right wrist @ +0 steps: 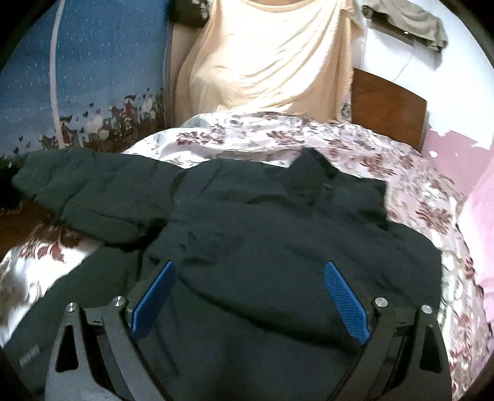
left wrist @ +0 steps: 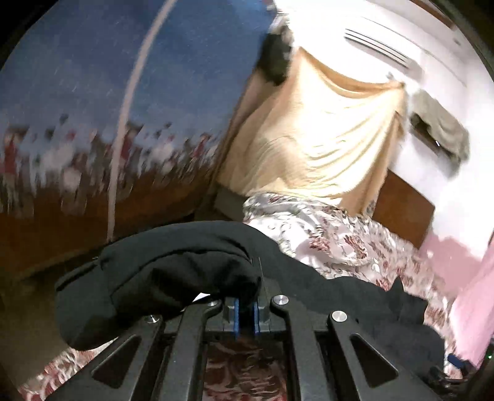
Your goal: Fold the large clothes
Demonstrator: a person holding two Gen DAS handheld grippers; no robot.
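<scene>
Left gripper (left wrist: 245,311) pinches the black jacket's (right wrist: 278,231) sleeve (left wrist: 160,277) to fold it; right gripper (right wrist: 248,296) hovers wide open, empty, above.

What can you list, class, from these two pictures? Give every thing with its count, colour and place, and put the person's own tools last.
jacket: one, black, spread on the bed, one sleeve out to the left
bedspread: one, white with dark red flowers, under the jacket
cloth: one, cream, hanging behind the bed
headboard: one, brown wood, at the far right of the bed
wall hanging: one, blue with small figures along its lower edge, at the left
grey garment: one, hung up high at the right
pink cloth: one, at the right edge
left claw: one, black with blue pads, shut on a fold of the jacket
right claw: one, black with blue pads, open above the jacket
</scene>
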